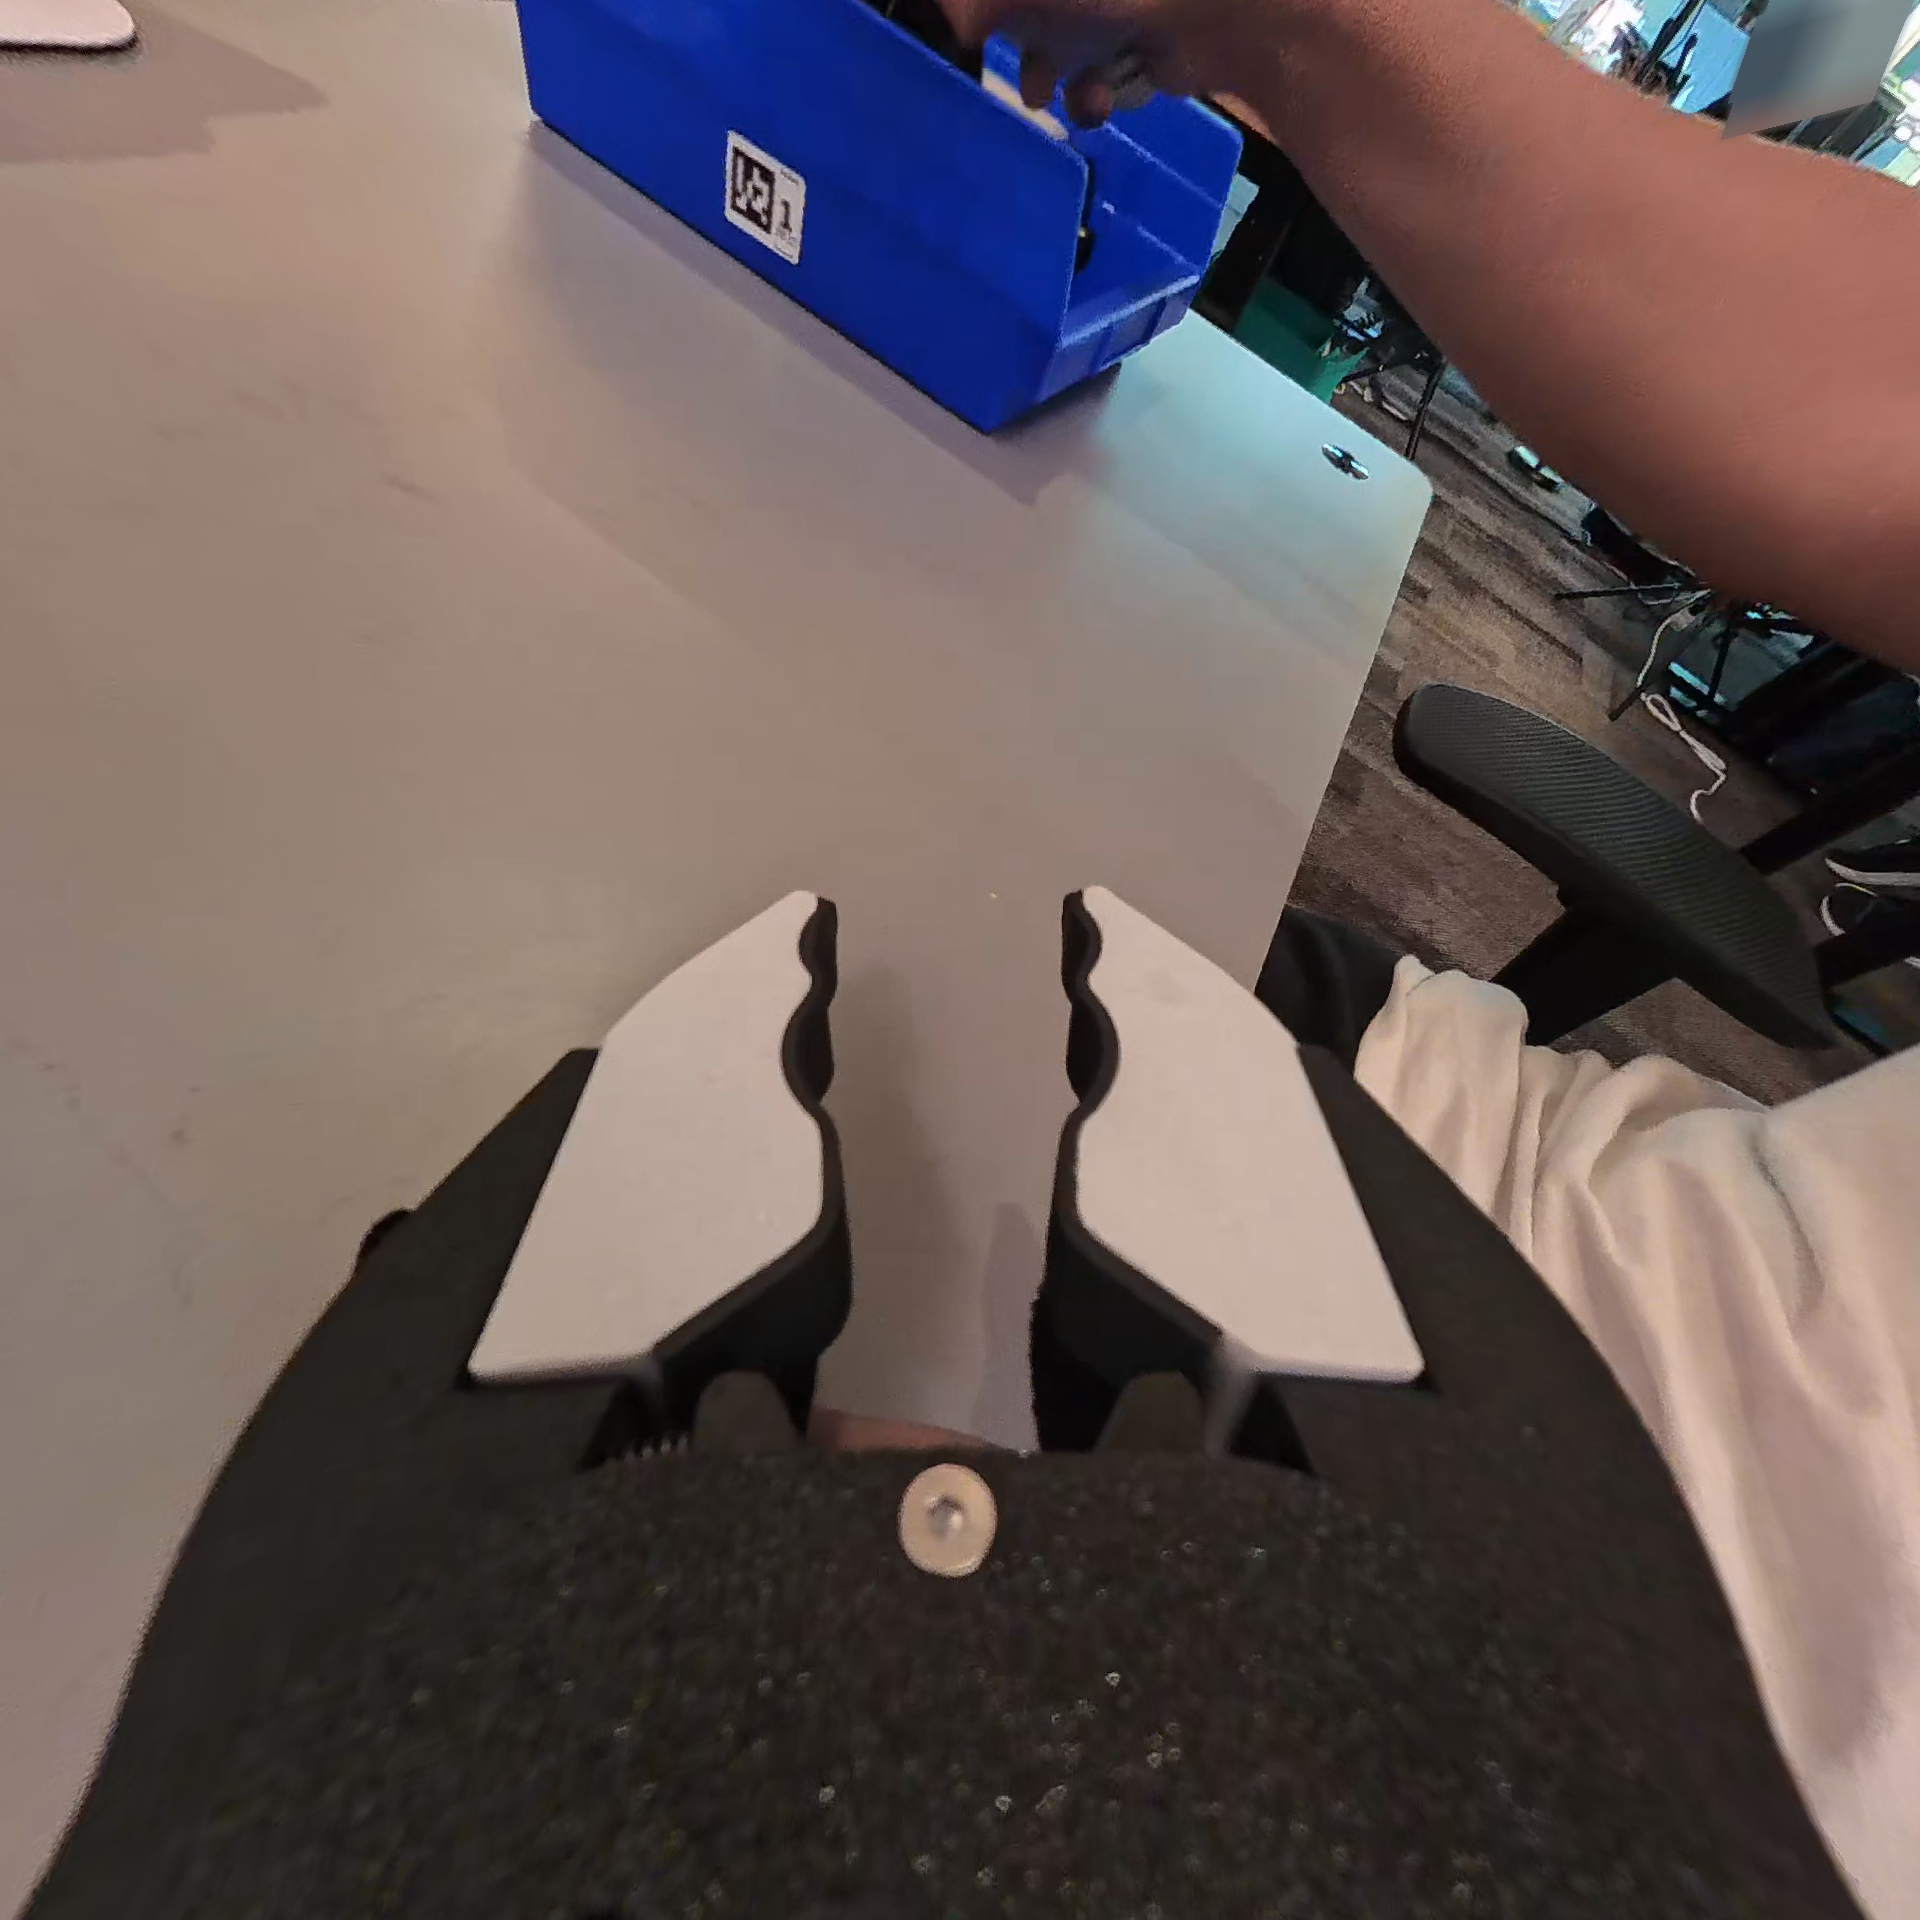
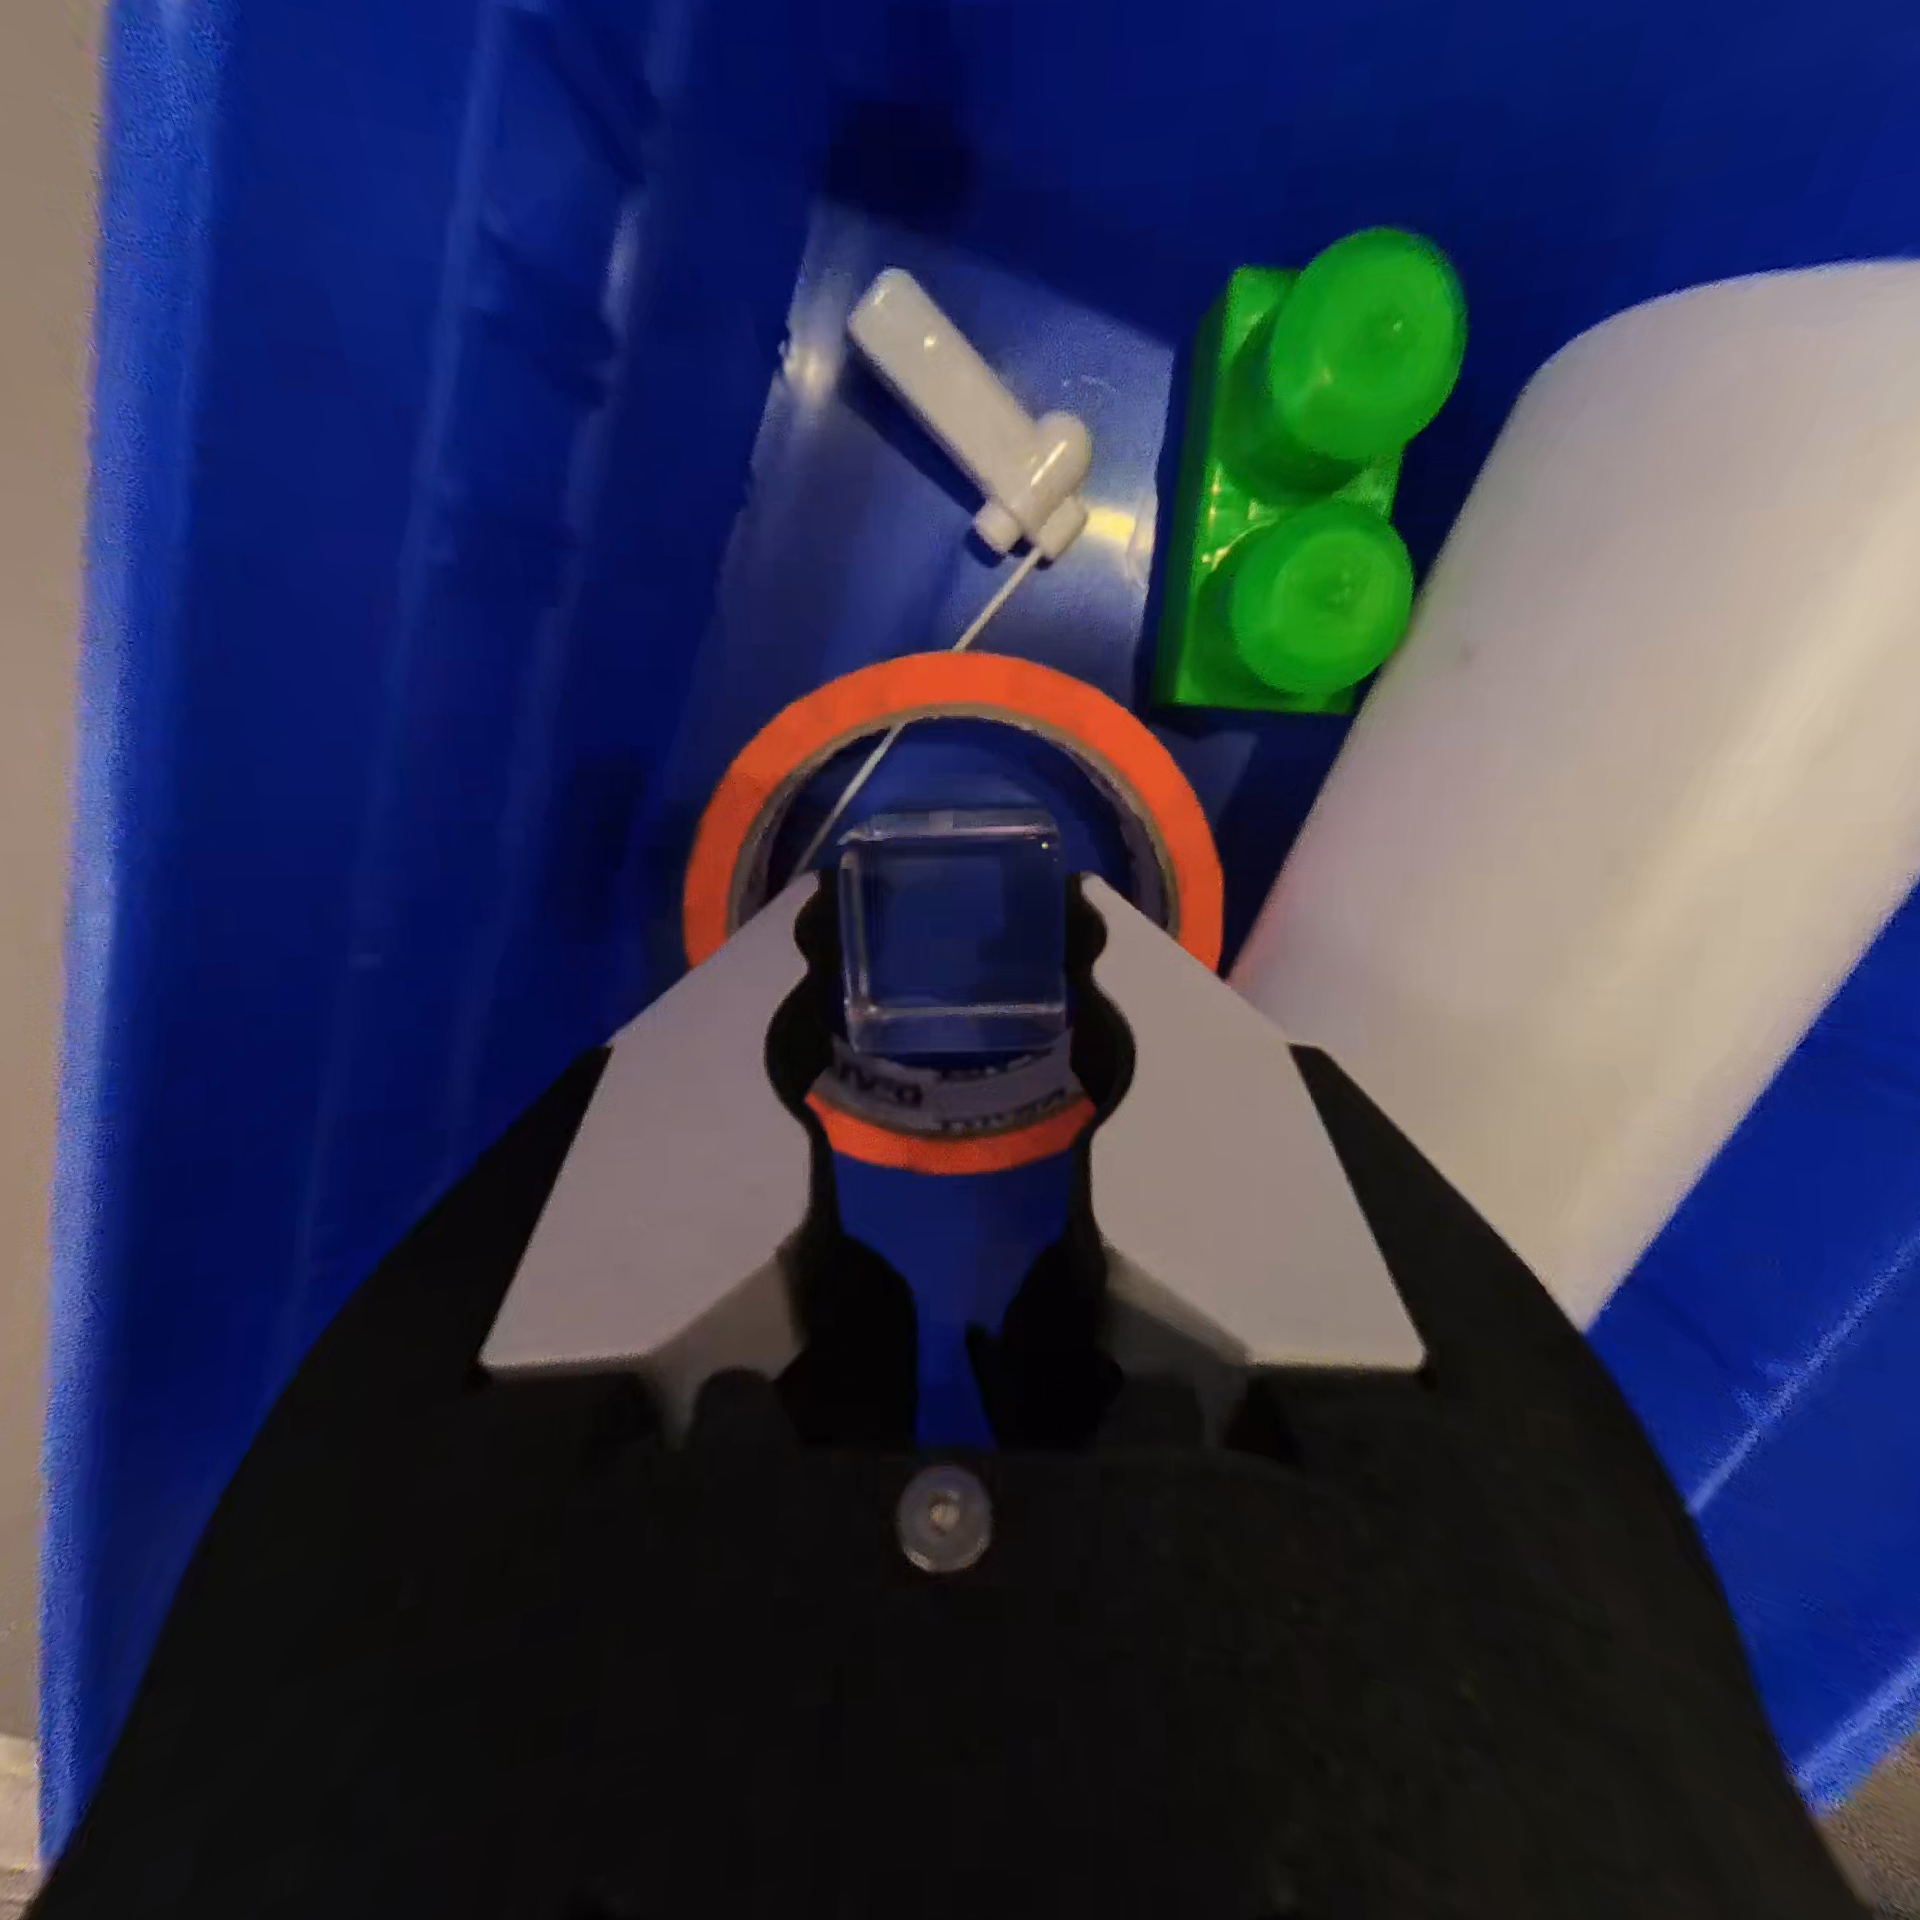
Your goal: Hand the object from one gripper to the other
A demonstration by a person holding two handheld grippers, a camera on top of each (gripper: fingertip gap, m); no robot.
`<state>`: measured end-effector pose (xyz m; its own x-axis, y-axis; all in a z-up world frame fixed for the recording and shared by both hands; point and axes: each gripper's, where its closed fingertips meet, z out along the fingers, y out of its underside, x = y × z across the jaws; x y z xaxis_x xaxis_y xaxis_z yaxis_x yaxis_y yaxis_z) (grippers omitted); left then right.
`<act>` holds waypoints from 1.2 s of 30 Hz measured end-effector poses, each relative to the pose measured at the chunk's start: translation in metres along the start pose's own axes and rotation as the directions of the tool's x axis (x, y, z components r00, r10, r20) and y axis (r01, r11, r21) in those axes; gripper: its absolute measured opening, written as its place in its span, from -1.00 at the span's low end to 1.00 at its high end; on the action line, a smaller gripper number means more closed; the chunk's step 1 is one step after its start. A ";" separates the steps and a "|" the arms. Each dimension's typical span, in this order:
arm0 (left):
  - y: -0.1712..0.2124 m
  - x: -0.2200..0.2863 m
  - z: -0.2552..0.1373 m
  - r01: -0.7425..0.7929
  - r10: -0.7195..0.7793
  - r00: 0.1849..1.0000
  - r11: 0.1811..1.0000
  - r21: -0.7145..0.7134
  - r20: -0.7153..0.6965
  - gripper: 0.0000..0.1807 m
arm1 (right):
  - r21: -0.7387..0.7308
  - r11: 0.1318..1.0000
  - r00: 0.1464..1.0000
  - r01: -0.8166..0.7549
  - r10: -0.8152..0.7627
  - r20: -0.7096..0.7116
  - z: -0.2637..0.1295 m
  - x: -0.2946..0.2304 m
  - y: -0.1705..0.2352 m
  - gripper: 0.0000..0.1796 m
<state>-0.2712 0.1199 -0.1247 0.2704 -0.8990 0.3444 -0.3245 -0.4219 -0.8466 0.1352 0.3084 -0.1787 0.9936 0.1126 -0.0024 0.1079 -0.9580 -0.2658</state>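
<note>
Clear cube [image 2: 951,935] pinched between fingers of right tool [image 2: 951,909], down inside blue bin [image 2: 416,727] above orange tape roll [image 2: 951,748]; closed on cube, likely for lifting out toward handover. Left tool [image 1: 948,920] parted, empty, waiting over grey surface [image 1: 520,644], well apart from bin. Counted in bin: one cube, one tape roll, one green block [image 2: 1299,499], one white tag [image 2: 971,416].

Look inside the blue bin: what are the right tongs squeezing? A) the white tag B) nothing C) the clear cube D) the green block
C: the right tongs are closed on the clear cube, above the orange tape roll, while the green block lies apart.
</note>
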 end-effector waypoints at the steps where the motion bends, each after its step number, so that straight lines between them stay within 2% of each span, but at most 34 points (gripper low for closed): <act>1: 0.001 -0.001 0.000 0.005 -0.005 1.000 1.000 -0.008 -0.002 -0.55 | 0.019 1.000 1.000 -0.025 0.025 0.013 0.000 0.001 -0.005 -0.52; 5: 0.009 -0.002 0.004 -0.003 0.003 1.000 0.999 -0.050 -0.003 -0.50 | 0.050 0.998 0.999 -0.039 0.037 0.030 0.001 0.003 -0.005 -0.49; 8: 0.003 -0.002 -0.001 -0.030 0.030 0.999 0.999 -0.039 0.011 -0.44 | 0.226 0.973 0.999 -0.044 0.050 -0.021 -0.026 0.012 -0.014 -0.40; 11: -0.019 -0.009 -0.028 -0.047 0.047 0.999 0.999 0.002 0.022 -0.38 | 0.517 0.846 0.989 -0.130 0.072 0.132 -0.087 -0.019 -0.017 -0.38; 13: -0.036 -0.025 -0.060 -0.076 0.075 0.996 0.997 0.020 0.043 -0.37 | 0.678 0.728 0.988 -0.103 -0.003 0.153 -0.130 -0.053 -0.002 -0.39; 15: -0.048 -0.061 -0.095 -0.123 0.128 0.983 0.991 -0.042 0.130 -0.38 | 0.787 0.613 0.981 -0.075 -0.096 0.167 -0.165 -0.102 0.018 -0.45; 17: -0.062 -0.107 -0.124 -0.215 0.253 0.941 0.960 -0.177 0.225 -0.40 | 0.822 0.566 0.947 -0.058 -0.229 0.225 -0.176 -0.166 0.041 -0.50; 18: -0.067 -0.132 -0.134 -0.271 0.342 0.904 0.923 -0.273 0.259 -0.39 | 0.821 0.568 0.922 -0.048 -0.290 0.255 -0.172 -0.198 0.052 -0.52; 20: -0.073 -0.192 -0.147 -0.324 0.522 0.795 0.797 -0.510 0.310 -0.39 | 0.794 0.607 0.852 -0.036 -0.396 0.341 -0.155 -0.257 0.072 -0.52; 22: -0.070 -0.252 -0.154 -0.264 0.640 0.705 0.636 -0.726 0.304 -0.39 | 0.761 0.646 0.750 -0.059 -0.475 0.461 -0.136 -0.312 0.089 -0.52; 25: -0.053 -0.306 -0.147 -0.160 0.678 0.705 0.434 -0.886 0.205 -0.31 | 0.668 0.743 0.583 -0.026 -0.532 0.614 -0.108 -0.367 0.117 -0.51; 28: -0.041 -0.338 -0.142 -0.133 0.706 0.696 0.304 -0.944 0.129 -0.29 | 0.606 0.795 0.463 -0.022 -0.529 0.711 -0.102 -0.383 0.135 -0.52; 31: -0.029 -0.359 -0.142 -0.069 0.641 0.753 0.301 -0.951 0.148 -0.29 | 0.575 0.815 0.402 -0.071 -0.505 0.764 -0.103 -0.378 0.136 -0.52; 33: -0.022 -0.356 -0.136 -0.098 0.568 0.815 0.336 -0.937 0.119 -0.49 | 0.573 0.818 0.405 -0.060 -0.504 0.762 -0.099 -0.372 0.136 -0.52; 34: -0.024 -0.355 -0.132 -0.121 0.562 0.819 0.365 -0.923 0.115 -0.59 | 0.572 0.818 0.406 -0.056 -0.505 0.762 -0.097 -0.371 0.137 -0.52; 36: -0.030 -0.352 -0.136 -0.157 0.580 0.809 0.372 -0.915 0.097 -0.61 | 0.558 0.828 0.393 -0.053 -0.496 0.774 -0.094 -0.371 0.140 -0.52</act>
<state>-0.4796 0.4332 -0.1658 0.1187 -0.9605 -0.2516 -0.9924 -0.1231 0.0017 -0.2149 0.1080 -0.1238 0.3121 0.7240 -0.6151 0.0188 -0.6520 -0.7580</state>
